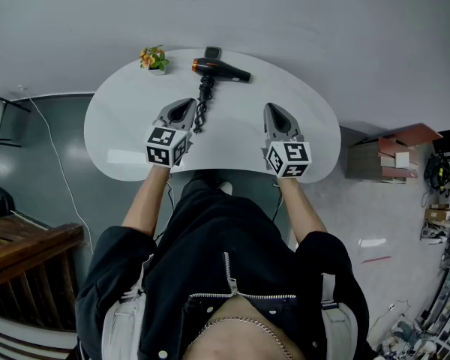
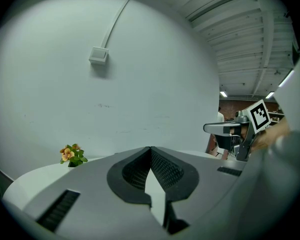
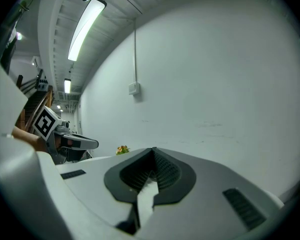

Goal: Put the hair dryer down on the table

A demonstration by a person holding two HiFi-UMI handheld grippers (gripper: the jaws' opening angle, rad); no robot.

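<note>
Left gripper jaws stand fully together with nothing between them; right gripper jaws likewise meet at the tips and grip nothing. Each gripper view catches the other gripper off to one side, its marker cube facing the camera. Both gripper views show a small pot of orange flowers at the far table edge and a wall box. Only the head view shows the hair dryer. It lies on its side on the white table near the far edge, ahead of the two grippers and apart from both. Its coiled cord runs back toward the person and ends just beside the left gripper's tip.
</note>
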